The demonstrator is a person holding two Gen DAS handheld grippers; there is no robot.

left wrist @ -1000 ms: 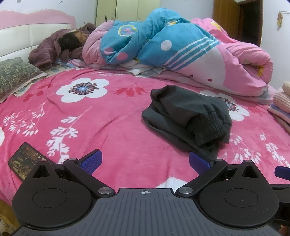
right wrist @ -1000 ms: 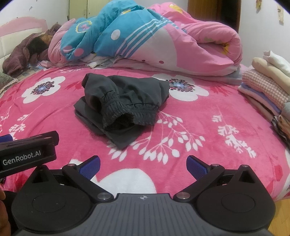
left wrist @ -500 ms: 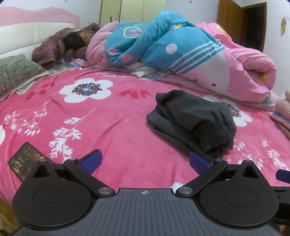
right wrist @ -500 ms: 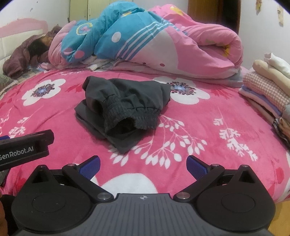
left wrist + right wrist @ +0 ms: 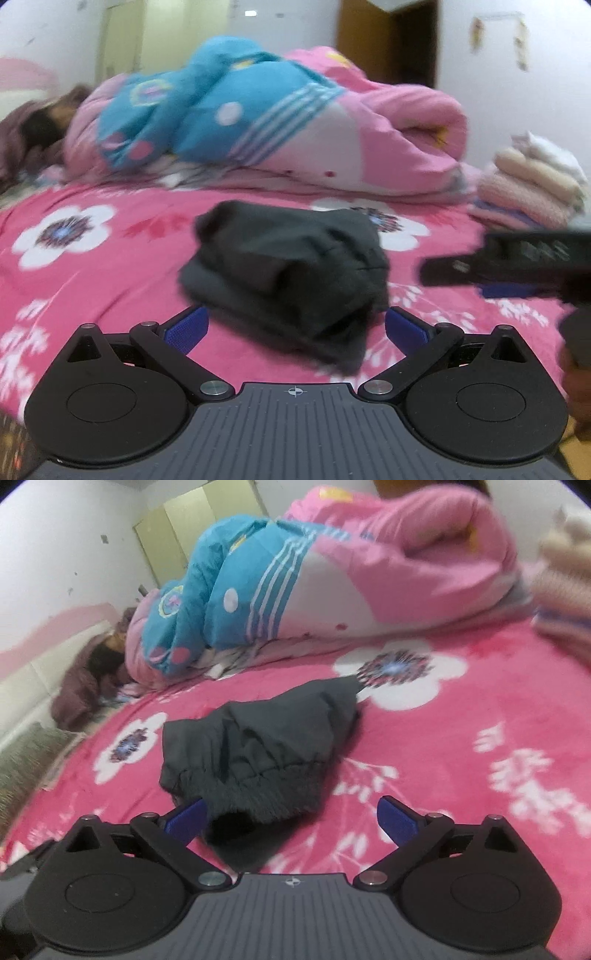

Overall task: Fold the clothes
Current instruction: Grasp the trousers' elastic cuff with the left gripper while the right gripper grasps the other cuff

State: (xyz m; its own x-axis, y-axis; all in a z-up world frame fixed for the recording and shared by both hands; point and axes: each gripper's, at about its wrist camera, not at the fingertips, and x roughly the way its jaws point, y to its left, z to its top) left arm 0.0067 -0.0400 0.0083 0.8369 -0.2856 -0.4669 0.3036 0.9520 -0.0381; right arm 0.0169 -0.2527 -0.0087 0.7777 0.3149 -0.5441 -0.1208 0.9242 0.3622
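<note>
A dark grey garment with elastic cuffs lies bunched on the pink floral bedspread. My left gripper is open, its blue pads either side of the garment's near edge. In the right wrist view the same garment lies just ahead, and my right gripper is open with its left pad at the ribbed cuff. The right gripper's body shows at the right of the left wrist view. Both views are blurred by motion.
A rolled pink and blue quilt lies across the far side of the bed. Folded clothes are stacked at the right edge. A maroon heap and a pillow lie by the headboard at the left.
Both grippers have moved forward and now stand right at the dark garment. The left view has swung to the right, and the right gripper has tilted. Both stay open.
</note>
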